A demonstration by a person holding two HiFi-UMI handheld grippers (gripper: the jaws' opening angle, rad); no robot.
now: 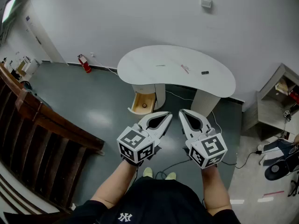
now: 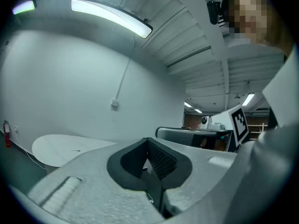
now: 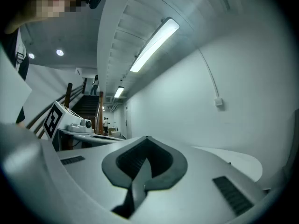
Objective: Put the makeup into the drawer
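Seen from well back and from above: a white bean-shaped table (image 1: 140, 64) against the pale wall, taken here as the landmark. Far to the left of the table, a dark wooden railing (image 1: 42, 120); to the right of the table, a grey shelf unit (image 1: 271, 101). Under the left part of the table, a drawer (image 1: 138, 101) pulled open, pale wood inside, with one small dark thing in it, too small to name.

In front of the table and well apart from it, the left gripper (image 1: 167, 116) and the right gripper (image 1: 183, 112), held side by side above the floor. Both claws pressed together at the tips, nothing pinched between them, the same in each gripper view. Left of the table, by the wall, a red fire extinguisher (image 1: 84, 63).

On the table top, right of the middle, the makeup: a slim pinkish stick (image 1: 185, 69) and a small dark piece (image 1: 204, 72); nearer the middle, a thin dark stick (image 1: 160, 65). Kind of each not possible to tell from here. Task judged to be at its very start.

Possible trouble: thin sticks lying flat on a smooth top, easy to push or roll toward the table edge with a claw set down off-centre or not spread in time. Also a cable (image 1: 175, 164) on the floor between the feet and the table, perhaps catching a foot on the way forward.

Readable writing: only an interlocked "NY" mark (image 1: 124, 217) on the black shirt, far from the table. On the gripper cubes, square black-and-white markers, no letters.
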